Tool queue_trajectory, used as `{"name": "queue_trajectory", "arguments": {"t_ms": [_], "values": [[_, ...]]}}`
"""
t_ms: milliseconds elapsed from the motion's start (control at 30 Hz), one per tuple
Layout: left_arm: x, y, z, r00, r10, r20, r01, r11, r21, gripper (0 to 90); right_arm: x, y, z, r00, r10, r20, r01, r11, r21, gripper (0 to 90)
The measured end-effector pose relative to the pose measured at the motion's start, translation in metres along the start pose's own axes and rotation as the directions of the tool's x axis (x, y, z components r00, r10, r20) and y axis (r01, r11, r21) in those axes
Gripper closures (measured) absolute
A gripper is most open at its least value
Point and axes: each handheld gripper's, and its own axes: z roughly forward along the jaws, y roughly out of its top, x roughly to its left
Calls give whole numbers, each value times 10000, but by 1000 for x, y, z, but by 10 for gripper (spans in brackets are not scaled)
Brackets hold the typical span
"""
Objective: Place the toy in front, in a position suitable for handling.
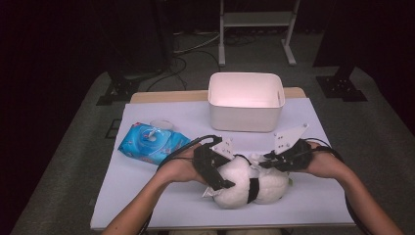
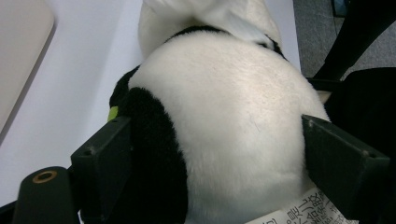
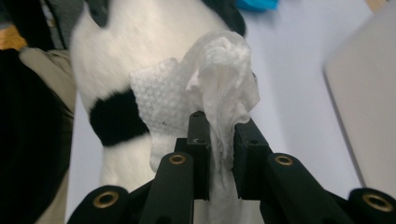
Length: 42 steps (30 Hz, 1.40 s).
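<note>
A black-and-white plush panda [image 1: 247, 185] lies on the white table near its front edge. My left gripper [image 1: 215, 171] clamps the panda's round body [image 2: 224, 121], one jaw on each flank. My right gripper [image 1: 274, 161] sits at the panda's upper right side. In the right gripper view its jaws pinch a crumpled white wet wipe [image 3: 219, 93], which rests against the panda's fur [image 3: 121, 60]. A printed paper tag [image 2: 299, 212] shows under the toy.
A white plastic bin [image 1: 246, 100] stands at the back middle of the table. A blue pack of wet wipes [image 1: 151, 142] lies at the left. Table edges run close behind the bin and in front of the panda.
</note>
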Motion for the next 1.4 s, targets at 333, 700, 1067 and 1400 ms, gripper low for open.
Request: {"name": "queue_trajectory", "arguments": {"t_ms": [333,700,1067,1400], "values": [[9,19,0,9997,204,-135,-200,9993,303,141,1,-26,-8,9964,849,30,-849,9963,100,792],[17,31,1,9984,187,-530,-137,9956,929,140,5,-43,-8,9897,1422,-157,-1427,9893,-290,801],[17,31,1,9999,-125,-113,135,9955,943,90,18,-43,-4,9906,1353,-220,-1362,9896,-471,804],[1,22,4,10000,-25,4,25,9956,938,132,23,-31,-12,9983,581,-15,-581,9955,-755,795]]}}
